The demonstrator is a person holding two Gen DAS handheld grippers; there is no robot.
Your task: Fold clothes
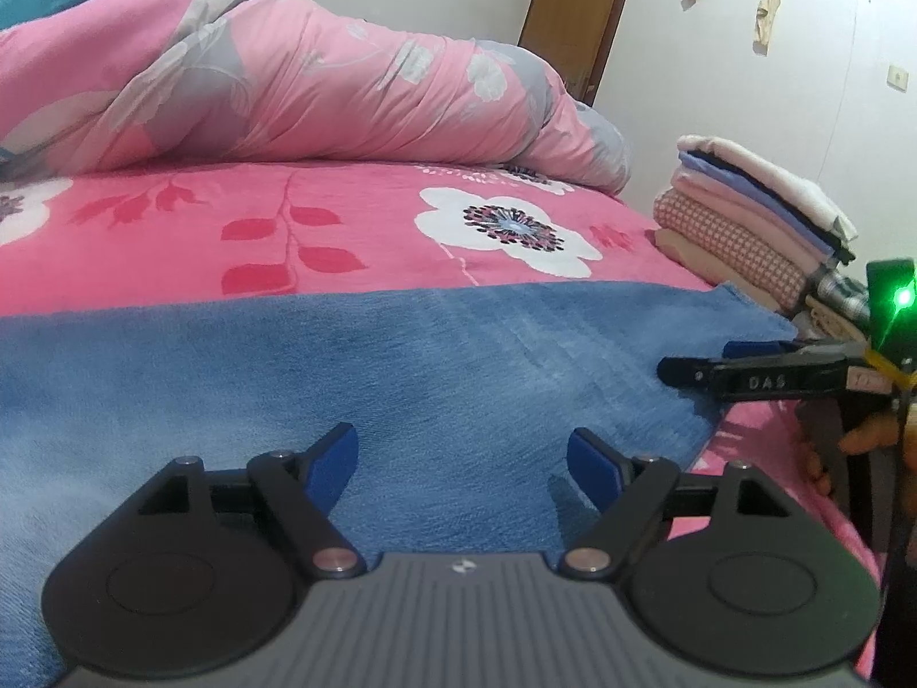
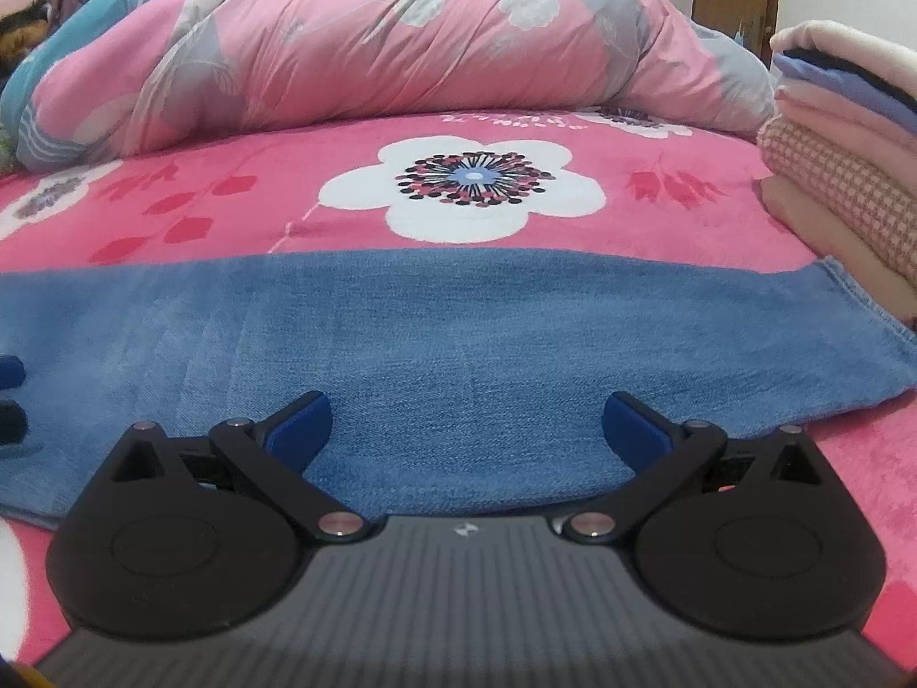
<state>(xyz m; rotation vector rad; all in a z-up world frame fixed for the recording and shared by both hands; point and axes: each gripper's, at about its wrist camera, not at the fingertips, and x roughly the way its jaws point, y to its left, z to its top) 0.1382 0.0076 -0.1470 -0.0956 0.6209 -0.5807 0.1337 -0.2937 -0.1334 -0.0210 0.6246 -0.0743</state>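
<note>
A blue towel-like cloth (image 1: 401, 378) lies flat across the near part of a pink flowered bed; it also fills the middle of the right wrist view (image 2: 458, 332). My left gripper (image 1: 461, 456) is open and empty, low over the cloth's near edge. My right gripper (image 2: 467, 421) is open and empty over the cloth's near edge, toward its right end. The right gripper also shows from the side in the left wrist view (image 1: 745, 375), at the cloth's right edge. The tips of the left gripper's fingers (image 2: 11, 370) show at the left edge.
A stack of folded clothes (image 1: 756, 218) sits on the bed's right side, also in the right wrist view (image 2: 848, 143). A rolled pink flowered duvet (image 1: 298, 86) lies along the back. The pink bedspread (image 2: 470, 183) stretches beyond the cloth. A wooden door (image 1: 579, 17) stands behind.
</note>
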